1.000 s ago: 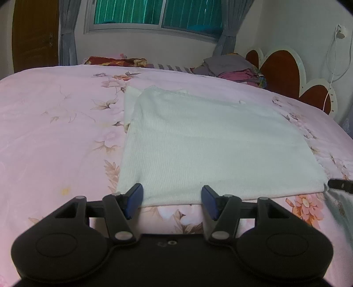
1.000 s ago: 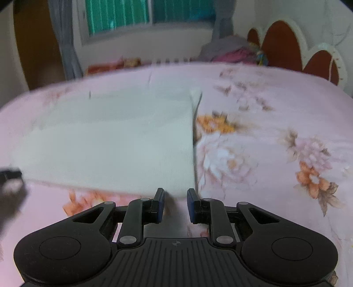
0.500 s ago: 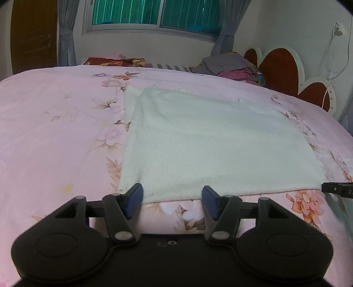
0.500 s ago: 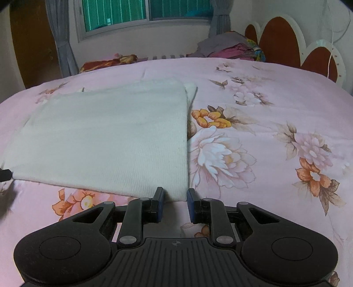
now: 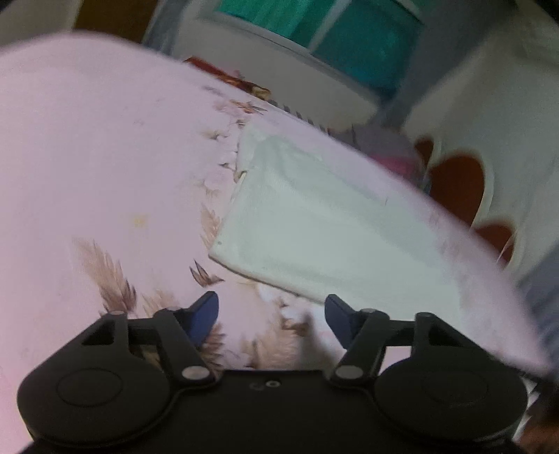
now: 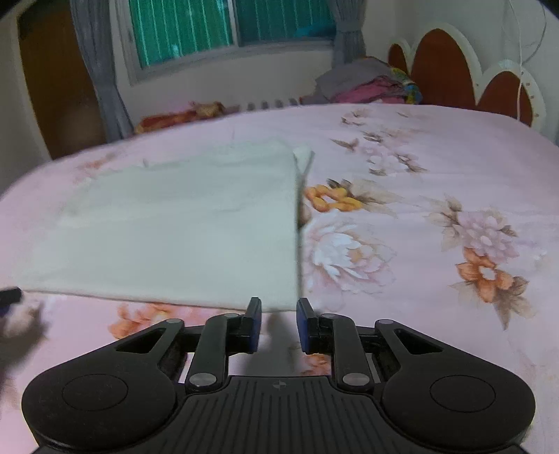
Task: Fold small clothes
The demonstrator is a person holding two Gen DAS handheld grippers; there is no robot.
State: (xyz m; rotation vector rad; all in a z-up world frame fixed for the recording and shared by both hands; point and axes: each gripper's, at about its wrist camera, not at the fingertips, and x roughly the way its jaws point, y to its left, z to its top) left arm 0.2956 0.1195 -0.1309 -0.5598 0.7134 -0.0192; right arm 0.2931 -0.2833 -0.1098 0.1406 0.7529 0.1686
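A bedroom, with everything set around one wide bed

The bed carries a pink floral sheet (image 6: pixel 419 195), its printed blooms pale pink, white and orange. At the bed's far right corner stands a scalloped headboard (image 6: pixel 464 70) of red-brown panels edged in white, and a heap of grey and magenta clothes (image 6: pixel 363 83) lies just beside it. Behind the bed's far edge is a window with green blinds (image 6: pixel 216 28), a grey curtain (image 6: pixel 101 77) hanging at its left, then a brown door (image 6: pixel 56 80).
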